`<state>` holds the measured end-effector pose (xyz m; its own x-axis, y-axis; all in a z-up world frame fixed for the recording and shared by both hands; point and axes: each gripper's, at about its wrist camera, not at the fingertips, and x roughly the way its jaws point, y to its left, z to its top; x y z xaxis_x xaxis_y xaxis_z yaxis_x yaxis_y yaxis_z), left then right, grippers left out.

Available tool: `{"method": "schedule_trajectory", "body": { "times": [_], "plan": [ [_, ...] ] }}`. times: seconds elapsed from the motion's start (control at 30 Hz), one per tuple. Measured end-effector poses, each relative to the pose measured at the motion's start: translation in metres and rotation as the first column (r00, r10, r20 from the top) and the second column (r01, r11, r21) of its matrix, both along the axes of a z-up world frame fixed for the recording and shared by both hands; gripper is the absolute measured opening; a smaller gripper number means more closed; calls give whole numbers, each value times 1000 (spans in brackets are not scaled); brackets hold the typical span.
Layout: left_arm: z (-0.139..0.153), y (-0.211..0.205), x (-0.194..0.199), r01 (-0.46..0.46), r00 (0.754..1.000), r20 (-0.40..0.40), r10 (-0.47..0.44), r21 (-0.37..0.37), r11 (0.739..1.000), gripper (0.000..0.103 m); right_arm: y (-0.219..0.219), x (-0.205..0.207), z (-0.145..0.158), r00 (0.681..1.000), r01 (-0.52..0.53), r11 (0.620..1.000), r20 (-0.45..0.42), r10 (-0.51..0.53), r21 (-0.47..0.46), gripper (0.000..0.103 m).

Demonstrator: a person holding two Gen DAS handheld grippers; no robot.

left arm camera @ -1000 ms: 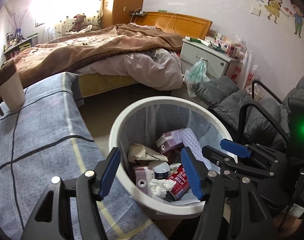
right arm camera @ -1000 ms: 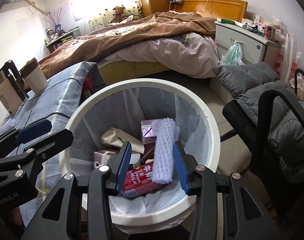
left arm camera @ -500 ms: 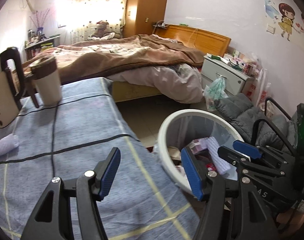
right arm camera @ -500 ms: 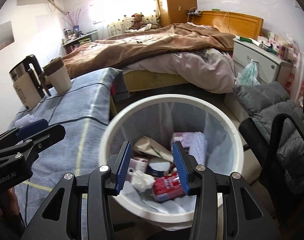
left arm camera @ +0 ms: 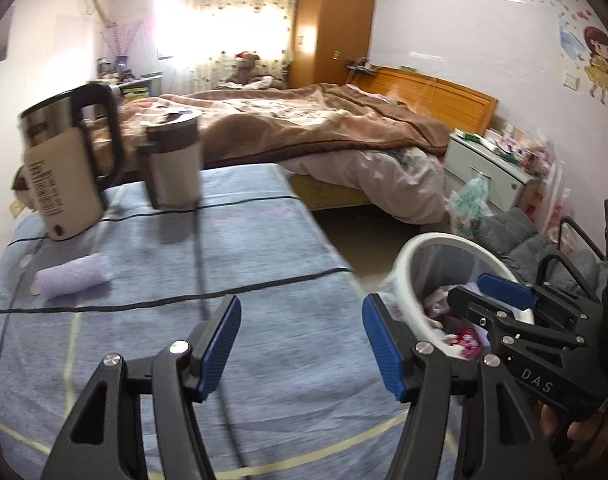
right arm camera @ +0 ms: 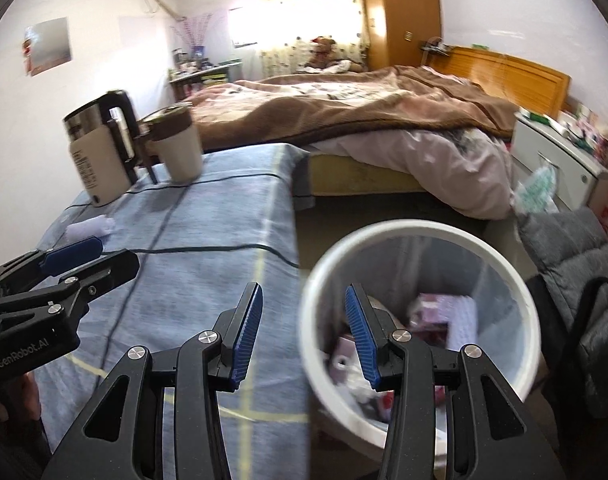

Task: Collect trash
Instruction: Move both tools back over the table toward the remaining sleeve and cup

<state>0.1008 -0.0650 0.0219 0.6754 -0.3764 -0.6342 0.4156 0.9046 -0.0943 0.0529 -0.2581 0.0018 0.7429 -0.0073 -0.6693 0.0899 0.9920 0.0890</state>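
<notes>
A lilac bubble-wrap roll (left arm camera: 69, 278) (right arm camera: 89, 228) lies on the blue checked tablecloth (left arm camera: 263, 240), far left, near the kettle. The white lined bin (left arm camera: 444, 238) (right arm camera: 416, 226) stands on the floor beside the table's right edge and holds cartons and crumpled paper. My left gripper (left arm camera: 299, 320) hangs open over the cloth with nothing between its fingers. My right gripper (right arm camera: 302, 300) straddles the table edge and the bin's rim; its jaws are opening and hold nothing. Each gripper shows in the other's view: the right gripper (left arm camera: 500, 292), the left gripper (right arm camera: 75, 256).
A steel kettle (left arm camera: 63, 172) and a lidded cup (left arm camera: 175, 164) stand at the table's far end, with a dark cable (left arm camera: 199, 248) running across the cloth. A bed (right arm camera: 364, 112) lies beyond. A chair with a grey jacket (right arm camera: 576, 248) stands right of the bin.
Both grippers have pulled away from above the bin and swung left toward the table. The kettle, cup and lilac roll have come into view; the bin has slid to the right.
</notes>
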Motion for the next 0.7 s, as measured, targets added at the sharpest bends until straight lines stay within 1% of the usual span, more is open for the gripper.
{"method": "schedule_trajectory", "body": {
  "times": [0.03, 0.07, 0.1, 0.17, 0.33, 0.4, 0.5, 0.63, 0.7],
  "plan": [
    [1, 9, 2, -16, 1000, 3, 16, -1, 1000, 65, 8, 3, 1, 1000, -14, 1000, 5, 14, -4, 49],
    [2, 19, 3, -33, 999, 6, 33, -4, 999, 65, 13, 6, 2, 1000, -23, 1000, 7, 23, -7, 54],
    [3, 28, 5, -51, 999, 10, 51, 0, 999, 65, 22, 11, 3, 999, -42, 999, 11, 42, -10, 56],
    [4, 46, 7, -88, 996, 18, 88, 7, 996, 65, 34, 17, 4, 998, -69, 998, 13, 69, -14, 56],
    [1, 95, 15, -174, 985, 11, 174, -3, 985, 65, 71, 34, 7, 988, -153, 988, 17, 153, -5, 56],
    [0, 115, 20, -204, 979, 0, 204, -15, 979, 65, 89, 44, 7, 981, -192, 981, 9, 192, -4, 56],
    [-3, 143, 25, -260, 966, 5, 260, 0, 966, 65, 111, 55, 6, 970, -242, 970, 7, 242, -14, 56],
    [-7, 176, 33, -310, 951, 4, 309, 4, 951, 65, 144, 74, 4, 951, -308, 951, 2, 308, -38, 56],
    [-9, 189, 38, -329, 944, -2, 329, 9, 944, 65, 157, 83, 2, 943, -333, 942, -6, 333, -35, 56]
  ]
}}
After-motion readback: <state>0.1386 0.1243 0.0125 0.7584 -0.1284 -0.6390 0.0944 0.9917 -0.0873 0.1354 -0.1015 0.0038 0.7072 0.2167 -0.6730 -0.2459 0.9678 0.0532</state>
